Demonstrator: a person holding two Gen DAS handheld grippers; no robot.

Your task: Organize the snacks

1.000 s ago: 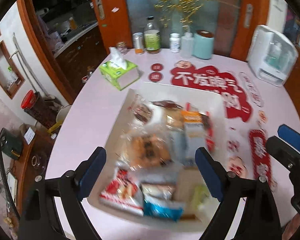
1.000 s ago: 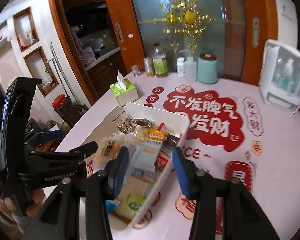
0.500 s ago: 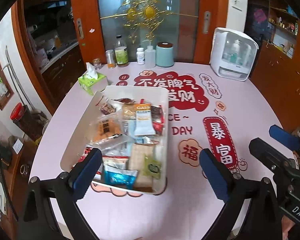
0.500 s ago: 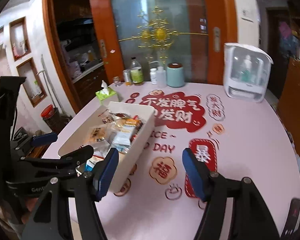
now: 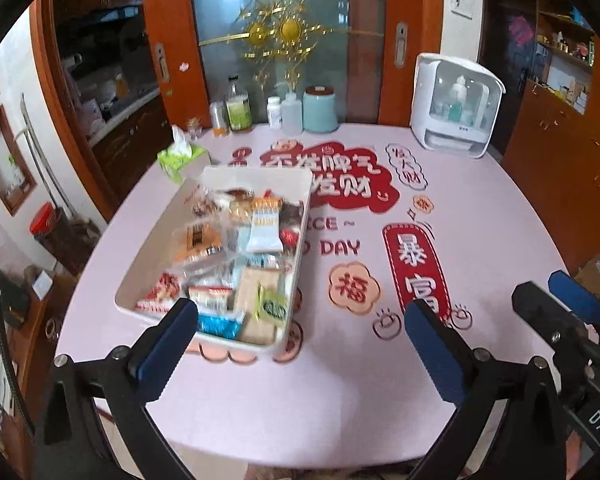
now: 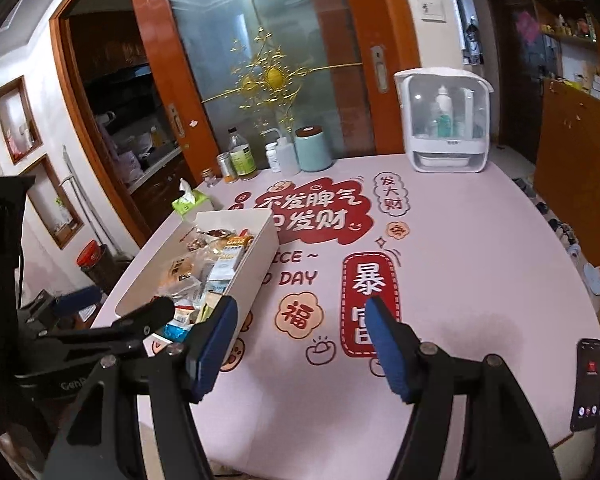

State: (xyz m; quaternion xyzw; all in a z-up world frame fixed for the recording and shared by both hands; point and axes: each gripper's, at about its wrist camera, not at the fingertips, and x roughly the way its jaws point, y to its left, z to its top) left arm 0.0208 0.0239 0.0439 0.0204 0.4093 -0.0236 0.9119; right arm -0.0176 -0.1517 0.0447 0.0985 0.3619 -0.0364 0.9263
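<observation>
A white rectangular bin (image 5: pixel 305 216) full of packaged snacks (image 5: pixel 256 256) stands on the left half of a round pink table; it also shows in the right wrist view (image 6: pixel 260 256). My left gripper (image 5: pixel 300 340) is open and empty, held back above the table's near edge, in front of the bin. My right gripper (image 6: pixel 300 344) is open and empty, over the near middle of the table, to the right of the bin. It also shows at the right edge of the left wrist view (image 5: pixel 560 304).
A green tissue box (image 5: pixel 182 160) sits behind the bin. Bottles and a teal canister (image 5: pixel 319 109) line the far edge. A white appliance (image 5: pixel 456 106) stands far right. A phone (image 6: pixel 588 384) lies at the near right edge. Red decals (image 5: pixel 416 268) cover the table's middle.
Both grippers have pulled back and up from the bin toward the near edge of the table. The bin now looks smaller and further away. Both stay open and empty.
</observation>
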